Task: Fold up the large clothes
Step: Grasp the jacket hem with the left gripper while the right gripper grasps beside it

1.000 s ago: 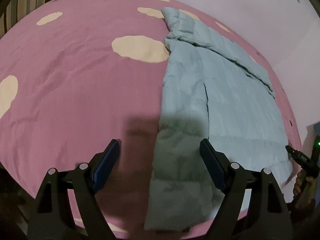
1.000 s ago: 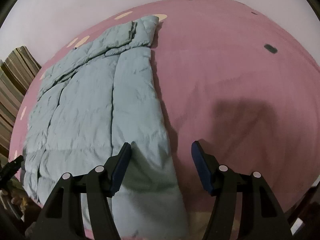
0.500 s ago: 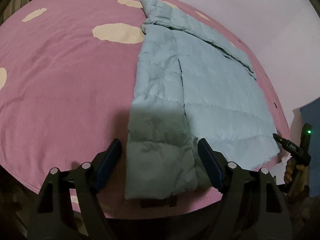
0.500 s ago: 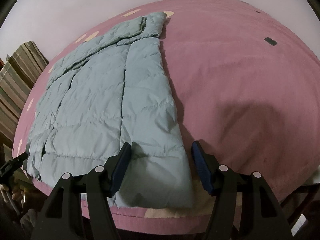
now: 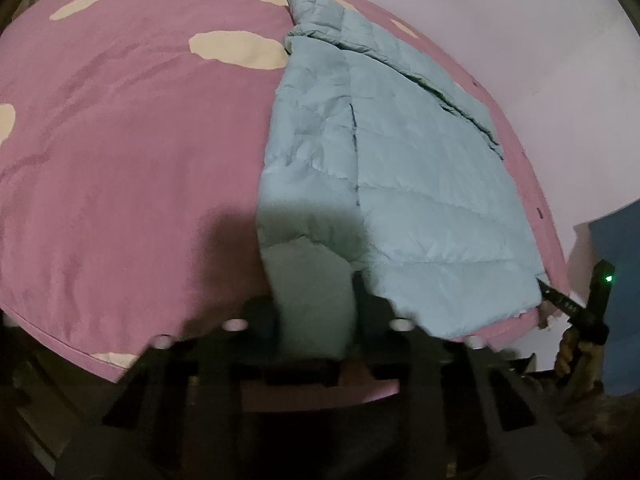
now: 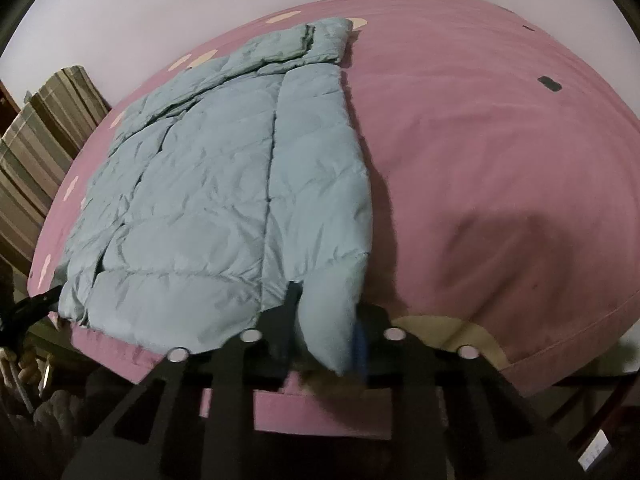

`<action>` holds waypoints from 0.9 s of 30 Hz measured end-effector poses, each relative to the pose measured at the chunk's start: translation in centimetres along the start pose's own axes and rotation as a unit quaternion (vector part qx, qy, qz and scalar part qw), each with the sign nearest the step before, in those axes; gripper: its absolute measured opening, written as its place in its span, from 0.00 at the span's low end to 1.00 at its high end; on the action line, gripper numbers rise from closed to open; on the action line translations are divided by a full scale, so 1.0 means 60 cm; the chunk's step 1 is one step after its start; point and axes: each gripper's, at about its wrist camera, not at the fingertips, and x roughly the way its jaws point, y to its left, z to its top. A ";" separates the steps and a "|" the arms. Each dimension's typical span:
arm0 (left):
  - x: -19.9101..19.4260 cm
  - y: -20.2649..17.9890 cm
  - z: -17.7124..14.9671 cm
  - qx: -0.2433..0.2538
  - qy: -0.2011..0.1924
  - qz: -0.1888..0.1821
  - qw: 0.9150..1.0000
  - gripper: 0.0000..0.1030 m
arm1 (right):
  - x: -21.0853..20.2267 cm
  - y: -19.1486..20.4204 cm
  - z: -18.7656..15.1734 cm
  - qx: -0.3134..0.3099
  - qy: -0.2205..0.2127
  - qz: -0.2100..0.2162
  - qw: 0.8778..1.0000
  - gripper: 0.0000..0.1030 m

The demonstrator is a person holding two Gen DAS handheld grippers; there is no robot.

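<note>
The light blue puffer jacket (image 5: 400, 168) is lying flat on the pink bed (image 5: 120, 140), hem hanging toward the near edge. The left gripper (image 5: 316, 308) and the right gripper (image 6: 326, 320) have just been closing and are now pinching a hem corner each, probably setting up to fold the bottom toward the collar.

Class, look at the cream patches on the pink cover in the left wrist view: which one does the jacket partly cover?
The big oval patch beside the jacket's collar: its right end runs under the jacket's edge. The other patches lie clear of that edge.

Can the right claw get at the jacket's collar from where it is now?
Probably not: the right claw has just closed on the jacket hem at the bed's near edge, and the collar lies at the far end.
</note>
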 end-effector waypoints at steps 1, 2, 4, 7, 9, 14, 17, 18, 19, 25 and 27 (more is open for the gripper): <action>-0.002 -0.003 -0.002 0.001 -0.001 -0.003 1.000 0.18 | 0.000 0.001 0.000 0.000 0.000 0.004 1.000 0.13; -0.004 -0.008 -0.002 0.005 -0.004 0.000 1.000 0.14 | -0.001 0.002 0.000 0.000 0.000 0.008 1.000 0.09; -0.013 -0.018 -0.001 0.012 -0.015 0.009 1.000 0.10 | -0.006 0.002 0.002 0.009 0.002 0.026 1.000 0.07; -0.039 -0.032 0.013 0.015 -0.045 0.009 0.999 0.07 | -0.022 -0.001 0.015 0.031 -0.004 0.065 0.997 0.05; -0.057 -0.040 0.029 0.016 -0.068 0.006 0.998 0.07 | -0.035 -0.006 0.029 0.043 -0.013 0.088 0.995 0.05; -0.076 -0.051 0.103 0.002 -0.106 -0.009 0.994 0.07 | -0.044 -0.015 0.087 0.071 -0.035 0.138 0.987 0.05; -0.058 -0.056 0.151 0.008 -0.115 0.000 0.993 0.07 | -0.022 -0.012 0.140 0.073 -0.045 0.137 0.987 0.05; -0.047 -0.055 0.165 0.007 -0.114 0.002 0.994 0.07 | -0.009 -0.013 0.156 0.077 -0.045 0.136 0.987 0.05; -0.031 -0.053 0.183 0.004 -0.110 0.004 0.994 0.07 | 0.004 -0.015 0.171 0.080 -0.042 0.135 0.987 0.05; 0.060 -0.027 0.252 -0.014 -0.080 0.025 0.996 0.07 | 0.089 -0.039 0.230 0.113 -0.015 0.124 0.986 0.05; 0.090 -0.021 0.266 -0.012 -0.069 0.036 0.997 0.07 | 0.113 -0.047 0.242 0.123 -0.007 0.120 0.985 0.05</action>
